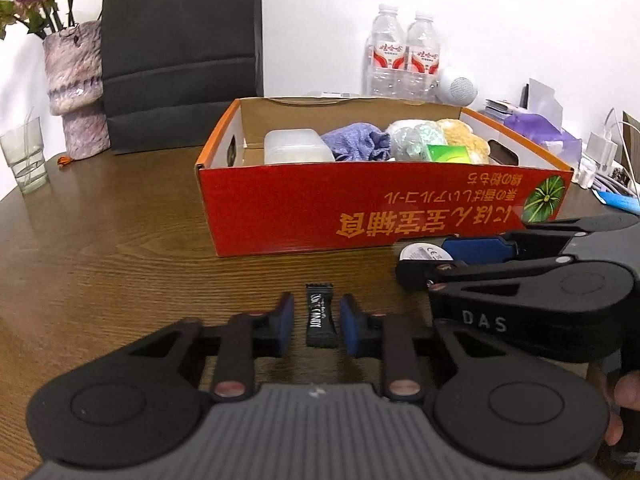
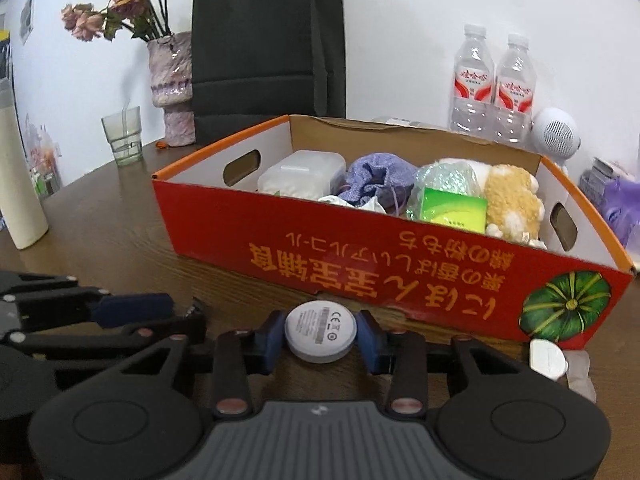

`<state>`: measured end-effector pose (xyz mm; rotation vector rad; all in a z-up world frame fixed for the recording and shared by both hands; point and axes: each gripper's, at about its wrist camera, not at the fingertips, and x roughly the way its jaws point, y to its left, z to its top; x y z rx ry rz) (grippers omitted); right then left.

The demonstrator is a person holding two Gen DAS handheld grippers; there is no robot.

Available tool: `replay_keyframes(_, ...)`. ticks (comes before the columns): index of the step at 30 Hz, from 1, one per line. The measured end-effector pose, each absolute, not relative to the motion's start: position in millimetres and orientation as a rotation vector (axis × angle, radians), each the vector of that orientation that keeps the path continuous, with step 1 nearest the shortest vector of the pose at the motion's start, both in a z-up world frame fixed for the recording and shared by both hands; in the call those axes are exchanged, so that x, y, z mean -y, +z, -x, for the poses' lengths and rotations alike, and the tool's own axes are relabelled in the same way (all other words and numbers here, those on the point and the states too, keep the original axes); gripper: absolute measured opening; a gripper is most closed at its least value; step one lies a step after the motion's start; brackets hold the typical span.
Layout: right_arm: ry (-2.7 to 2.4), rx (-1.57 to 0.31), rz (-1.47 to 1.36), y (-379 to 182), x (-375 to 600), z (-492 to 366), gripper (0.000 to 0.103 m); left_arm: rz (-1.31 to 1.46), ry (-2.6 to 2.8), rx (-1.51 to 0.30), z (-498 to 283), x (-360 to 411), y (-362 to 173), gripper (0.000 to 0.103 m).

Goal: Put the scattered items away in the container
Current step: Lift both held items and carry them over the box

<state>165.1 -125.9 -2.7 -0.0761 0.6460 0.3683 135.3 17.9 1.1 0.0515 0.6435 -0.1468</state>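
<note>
Left wrist view: the left gripper (image 1: 316, 324) hangs low over the wooden table (image 1: 120, 240) with its blue pads (image 1: 285, 322) drawn in narrow on either side of a black candy sachet (image 1: 319, 316); a thin strip of table shows between the pad on the picture's left and the wrapper, so the pads do not press on it; the sachet lies lengthwise between them, near the front wall of the red cardboard box (image 1: 320, 208); to the right, the right gripper (image 1: 430, 260) reaches in sideways, and a white round disc (image 1: 424, 254) sits at its tips, just beside the box wall

Right wrist view: the right gripper (image 2: 321, 338) is closed on the white round disc (image 2: 321, 336), both pads touching its rim, label side facing the camera, close in front of the box (image 2: 280, 232); whether the disc rests on the table or is lifted I cannot tell; inside the box lie a translucent plastic case (image 2: 300, 176), a purple cloth pouch (image 2: 376, 178), a green packet (image 2: 454, 210) and a tan plush toy (image 2: 512, 204); a small silver foil piece (image 2: 548, 360) lies on the table by the box's near right corner
</note>
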Motion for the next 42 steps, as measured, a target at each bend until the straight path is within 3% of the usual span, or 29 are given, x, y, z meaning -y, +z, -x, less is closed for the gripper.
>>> replay_keyframes(8,0.35,-0.612,-0.017,18.8,143.6,-142.2,0.038,-0.029,-0.106,-0.576,-116.5,-16.0,11.1,0.009)
replay_keyframes(15,0.315,-0.515,-0.111,38.2,177.3,-42.4,0.038,0.009,-0.035,-0.405,-15.6,-13.9,29.7,0.01)
replay_keyframes(30,0.244,-0.217,-0.031,45.0,188.3,145.9,0.038,0.025,-0.058,-0.167,147.8,16.0,43.4,0.01)
replay_keyframes(42,0.261,-0.184,-0.04,43.0,180.2,185.7,0.038,0.014,-0.073,-0.129,177.5,22.2,50.5,0.01)
